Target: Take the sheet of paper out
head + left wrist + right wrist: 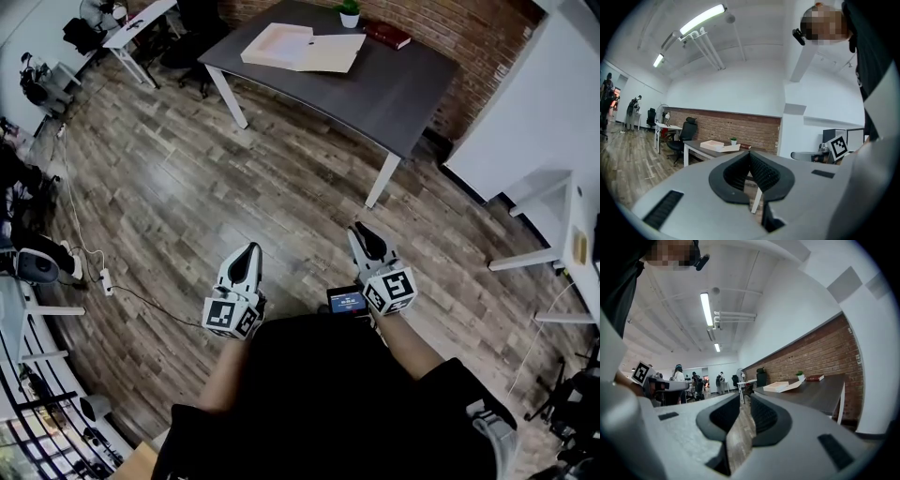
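A dark table [394, 94] stands by the brick wall, well apart from the person. On it lies a flat pale box [277, 44], and the sheet of paper [333, 54] rests on the tabletop touching the box, on the side toward the red book [387, 36]. A small potted plant [349, 12] stands at the table's wall edge, between box and book.

Both grippers are held level over the wooden floor, well short of the table and pointing toward it. The left gripper [249, 251] has its jaws closed tip to tip with nothing in them. The right gripper [364, 232] has its jaws a narrow way apart, and only floor shows through the gap.
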`<state>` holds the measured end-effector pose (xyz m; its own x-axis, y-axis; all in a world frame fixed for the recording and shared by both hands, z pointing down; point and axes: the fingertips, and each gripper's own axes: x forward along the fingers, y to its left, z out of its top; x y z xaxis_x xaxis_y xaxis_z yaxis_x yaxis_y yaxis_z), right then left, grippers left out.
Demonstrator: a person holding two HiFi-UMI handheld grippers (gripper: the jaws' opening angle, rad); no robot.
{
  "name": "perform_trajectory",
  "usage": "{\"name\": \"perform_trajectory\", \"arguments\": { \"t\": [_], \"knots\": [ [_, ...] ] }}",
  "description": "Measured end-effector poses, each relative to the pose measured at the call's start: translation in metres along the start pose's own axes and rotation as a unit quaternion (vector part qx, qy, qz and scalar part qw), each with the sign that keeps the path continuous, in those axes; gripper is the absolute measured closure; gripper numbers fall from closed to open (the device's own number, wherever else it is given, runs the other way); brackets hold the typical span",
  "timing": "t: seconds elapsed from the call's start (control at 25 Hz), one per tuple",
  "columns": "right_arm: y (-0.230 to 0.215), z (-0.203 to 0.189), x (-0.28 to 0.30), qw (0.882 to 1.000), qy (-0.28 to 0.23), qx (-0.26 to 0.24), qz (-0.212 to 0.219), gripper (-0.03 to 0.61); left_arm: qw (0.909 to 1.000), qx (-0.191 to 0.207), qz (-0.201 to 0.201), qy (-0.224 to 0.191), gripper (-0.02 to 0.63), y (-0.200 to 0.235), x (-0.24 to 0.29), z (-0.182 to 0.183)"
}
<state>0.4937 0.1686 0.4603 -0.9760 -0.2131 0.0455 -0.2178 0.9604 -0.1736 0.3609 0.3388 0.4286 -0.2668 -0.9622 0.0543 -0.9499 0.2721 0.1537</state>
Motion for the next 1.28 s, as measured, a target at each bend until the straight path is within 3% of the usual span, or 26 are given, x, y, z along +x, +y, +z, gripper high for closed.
{"name": "perform_trajectory", "arguments": {
  "t": [0.4,0.68,1.0,1.28],
  "knots": [
    [0.003,-0.019,0.021,1.0,0.014,-0.002,0.012,0.503,0.9996,-0.003,0.029,0.007,0.618,0.023,-0.003,-0.014],
    [-0.011,-0.017,0.062,1.0,0.023,-0.01,0.012,0.503,0.9993,-0.016,0.035,-0.002,0.618,0.058,0.032,-0.014],
    [-0.05,0.008,0.146,0.999,0.027,-0.025,-0.001,0.503,0.9993,-0.029,0.021,-0.01,0.618,0.116,0.112,0.003],
    [-0.038,0.03,0.249,0.999,0.024,-0.04,0.001,0.503,0.9998,-0.013,0.011,-0.007,0.618,0.2,0.155,0.026]
  ]
}}
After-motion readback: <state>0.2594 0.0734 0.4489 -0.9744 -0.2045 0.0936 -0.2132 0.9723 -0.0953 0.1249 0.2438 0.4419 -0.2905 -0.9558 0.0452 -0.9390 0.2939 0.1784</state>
